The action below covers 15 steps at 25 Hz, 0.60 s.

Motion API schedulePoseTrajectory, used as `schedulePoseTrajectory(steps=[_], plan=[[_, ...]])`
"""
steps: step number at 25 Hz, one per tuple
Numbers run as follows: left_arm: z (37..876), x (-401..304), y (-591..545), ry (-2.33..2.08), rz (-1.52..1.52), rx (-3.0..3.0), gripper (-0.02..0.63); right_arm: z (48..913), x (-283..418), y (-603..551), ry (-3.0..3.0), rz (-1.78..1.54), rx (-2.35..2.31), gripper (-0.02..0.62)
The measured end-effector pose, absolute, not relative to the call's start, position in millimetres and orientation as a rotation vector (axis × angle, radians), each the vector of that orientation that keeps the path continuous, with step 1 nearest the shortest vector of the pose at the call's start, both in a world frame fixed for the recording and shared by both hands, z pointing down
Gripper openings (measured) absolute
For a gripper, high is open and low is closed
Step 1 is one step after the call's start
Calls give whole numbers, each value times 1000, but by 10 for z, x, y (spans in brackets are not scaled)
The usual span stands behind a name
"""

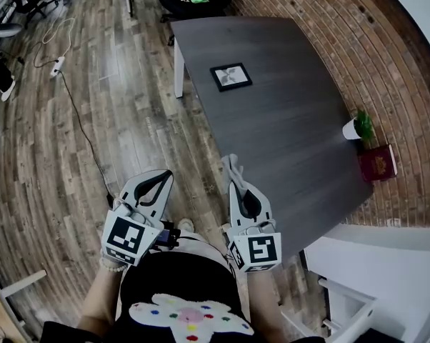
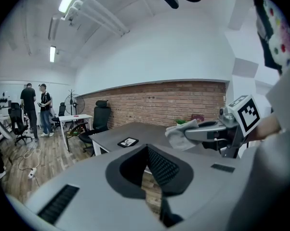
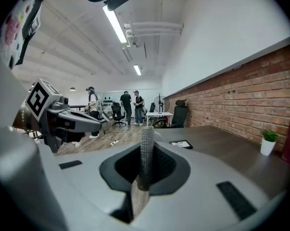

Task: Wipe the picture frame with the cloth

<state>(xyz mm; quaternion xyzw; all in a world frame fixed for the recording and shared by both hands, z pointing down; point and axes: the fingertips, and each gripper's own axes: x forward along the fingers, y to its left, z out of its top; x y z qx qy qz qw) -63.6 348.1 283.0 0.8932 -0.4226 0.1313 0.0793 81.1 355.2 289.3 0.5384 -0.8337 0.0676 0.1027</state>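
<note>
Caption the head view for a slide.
Right gripper grips the cloth at the table edge; picture frame lies farther along.

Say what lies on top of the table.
A frame lies flat at the far end of the table; a potted plant and a red book stand by the wall. The right gripper and its cloth hide part of the near edge.

The left gripper [image 2: 147, 150] had its jaws together, empty. Beyond, the right gripper [image 2: 189, 132] clamped the cloth [image 2: 177, 137] above the bench [image 2: 142, 129], where the picture frame [image 2: 128, 142] lay flat.
</note>
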Motion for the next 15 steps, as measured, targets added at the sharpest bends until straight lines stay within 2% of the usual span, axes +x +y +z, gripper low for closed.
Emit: schedulePoseTrajectory(steps=[15], plan=[[2917, -363, 3394, -1322, 408, 2647, 11, 3014, 1201, 3459, -2469, 198, 1574, 25]])
